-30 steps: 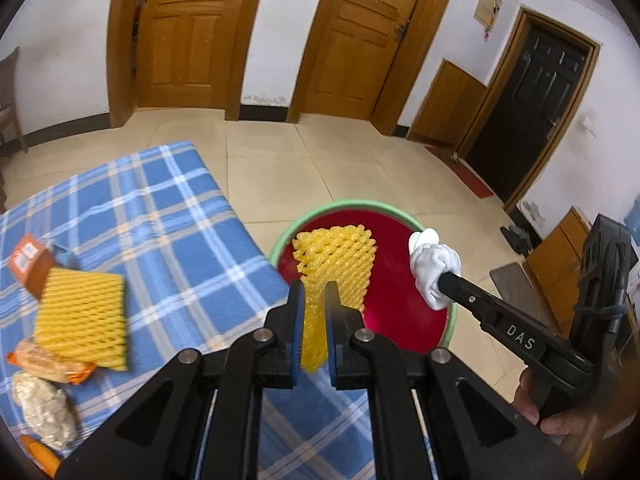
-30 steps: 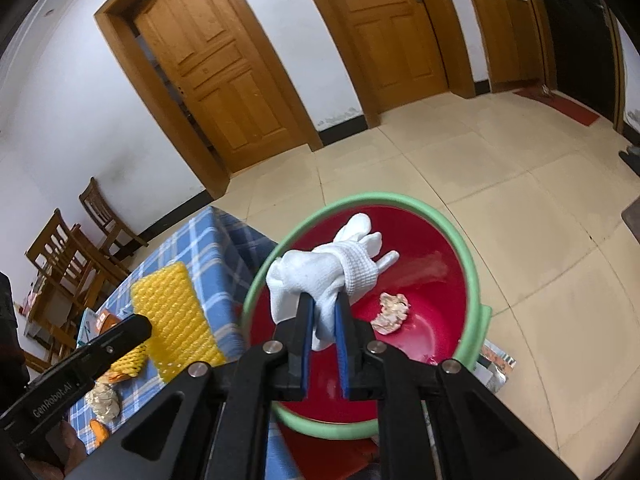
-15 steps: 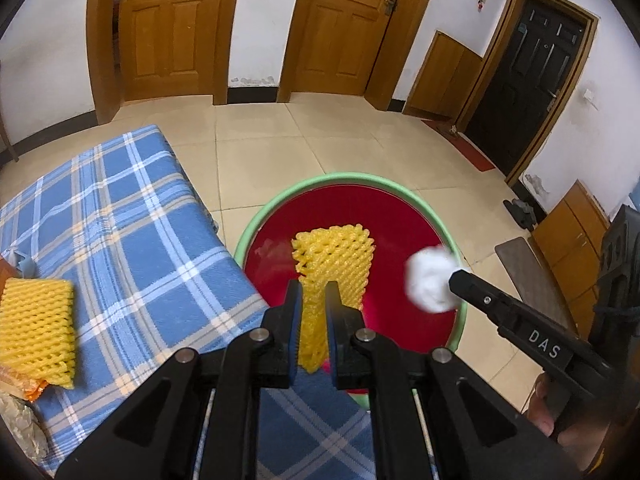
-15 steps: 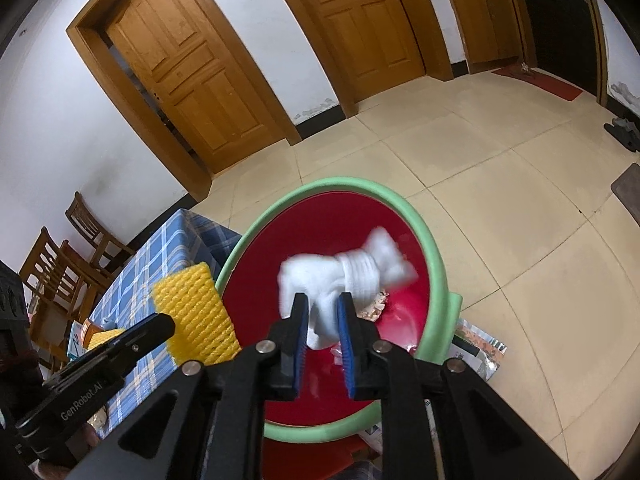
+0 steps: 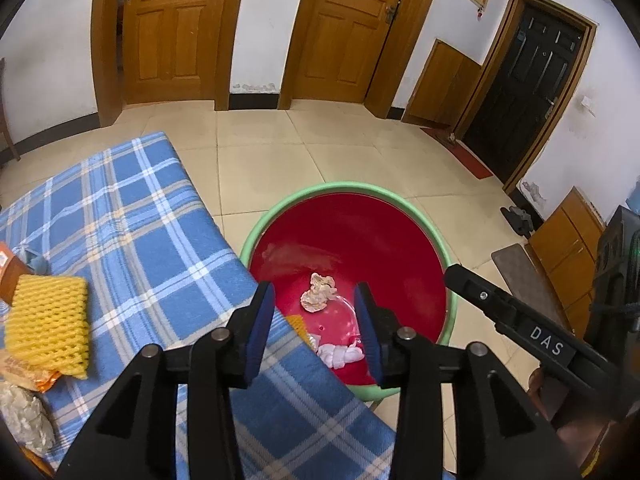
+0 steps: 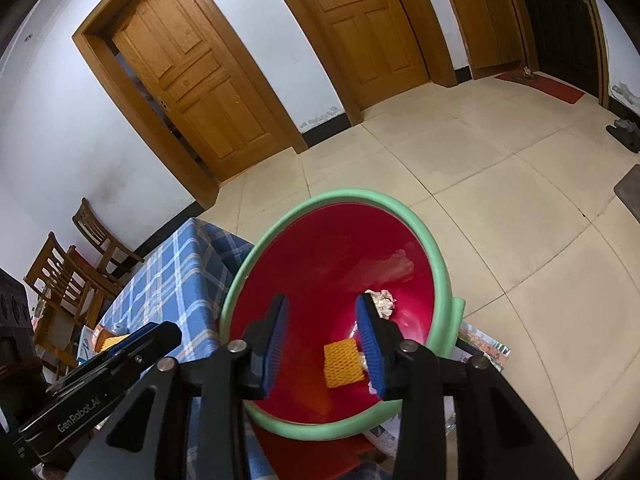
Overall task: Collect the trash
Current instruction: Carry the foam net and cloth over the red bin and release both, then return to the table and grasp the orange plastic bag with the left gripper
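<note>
The red basin with a green rim (image 5: 340, 190) (image 6: 360, 196) stands on the floor beside the blue plaid table (image 5: 132, 240). Inside it lie a yellow foam net (image 6: 344, 364), a white glove (image 5: 340, 356) and a crumpled paper wad (image 5: 318, 298) (image 6: 382, 302). My left gripper (image 5: 314, 332) hangs over the basin's near edge, its jaws opening, with nothing between them. My right gripper (image 6: 323, 340) hovers over the basin, jaws also opening and empty. On the table lies a second yellow foam net (image 5: 48, 320).
An orange packet (image 5: 28, 374), a crumpled white wad (image 5: 24, 420) and an orange box (image 5: 10, 268) lie on the table's left end. Wooden chairs (image 6: 60, 264) stand beyond the table. Tiled floor (image 5: 280, 160) stretches to the wooden doors. Papers (image 6: 480, 344) lie under the basin.
Both grippers went from shut to open. The left let go of the yellow foam net and the right let go of the white glove; both now lie in the basin.
</note>
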`<action>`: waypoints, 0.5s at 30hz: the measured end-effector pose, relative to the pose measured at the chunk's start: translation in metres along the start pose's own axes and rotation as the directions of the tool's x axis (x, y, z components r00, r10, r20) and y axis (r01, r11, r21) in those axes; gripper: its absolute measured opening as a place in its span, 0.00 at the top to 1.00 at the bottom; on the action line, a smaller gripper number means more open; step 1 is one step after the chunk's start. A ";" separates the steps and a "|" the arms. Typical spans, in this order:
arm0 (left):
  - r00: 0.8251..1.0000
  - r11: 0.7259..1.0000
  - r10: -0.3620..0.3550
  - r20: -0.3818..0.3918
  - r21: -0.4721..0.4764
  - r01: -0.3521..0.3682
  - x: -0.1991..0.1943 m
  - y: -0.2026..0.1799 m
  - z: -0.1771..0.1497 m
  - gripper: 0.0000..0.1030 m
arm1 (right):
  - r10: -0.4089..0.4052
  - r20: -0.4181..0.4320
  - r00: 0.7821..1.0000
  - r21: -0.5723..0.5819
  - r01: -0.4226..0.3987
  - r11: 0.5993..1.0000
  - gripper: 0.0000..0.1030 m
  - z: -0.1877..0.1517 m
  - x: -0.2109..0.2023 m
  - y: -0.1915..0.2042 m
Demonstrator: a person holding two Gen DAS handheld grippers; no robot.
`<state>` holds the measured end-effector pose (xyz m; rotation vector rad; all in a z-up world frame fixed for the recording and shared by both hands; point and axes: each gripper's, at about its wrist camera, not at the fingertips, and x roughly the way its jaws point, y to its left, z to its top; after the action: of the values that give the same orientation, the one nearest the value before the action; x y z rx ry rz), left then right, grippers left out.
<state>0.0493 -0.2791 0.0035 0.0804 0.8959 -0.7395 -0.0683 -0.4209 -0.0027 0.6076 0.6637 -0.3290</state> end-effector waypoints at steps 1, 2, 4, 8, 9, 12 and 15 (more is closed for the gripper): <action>1.000 1.000 0.003 0.003 -0.003 -0.003 -0.003 0.001 0.000 0.57 | 0.003 0.002 1.000 -0.004 -0.003 1.000 0.57 -0.001 -0.002 0.002; 1.000 1.000 0.006 0.006 -0.008 -0.006 -0.006 0.003 0.000 0.55 | 0.004 0.003 1.000 -0.006 -0.004 1.000 0.56 0.000 -0.003 0.004; 1.000 1.000 0.015 0.016 -0.021 -0.015 -0.016 0.008 -0.002 0.53 | 0.009 0.004 1.000 -0.014 -0.009 1.000 0.52 -0.001 -0.006 0.008; 0.999 0.998 0.039 0.035 -0.046 -0.037 -0.033 0.016 -0.004 0.50 | 0.021 0.004 1.000 -0.023 -0.021 1.000 0.44 -0.001 -0.009 0.015; 0.998 0.998 0.044 0.040 -0.051 -0.042 -0.037 0.017 -0.005 0.48 | 0.023 0.005 1.000 -0.028 -0.023 0.999 0.44 -0.002 -0.011 0.018; 0.996 0.995 0.071 0.051 -0.069 -0.068 -0.050 0.025 -0.008 0.46 | 0.034 0.006 0.999 -0.039 -0.034 0.999 0.43 -0.001 -0.014 0.023; 0.994 0.992 0.099 0.050 -0.087 -0.095 -0.062 0.036 -0.014 0.45 | 0.046 0.007 0.999 -0.053 -0.045 0.998 0.42 -0.004 -0.017 0.031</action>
<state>0.0377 -0.2126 0.0319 0.0282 0.8645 -0.6098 -0.0686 -0.3929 0.0187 0.5700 0.6479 -0.2705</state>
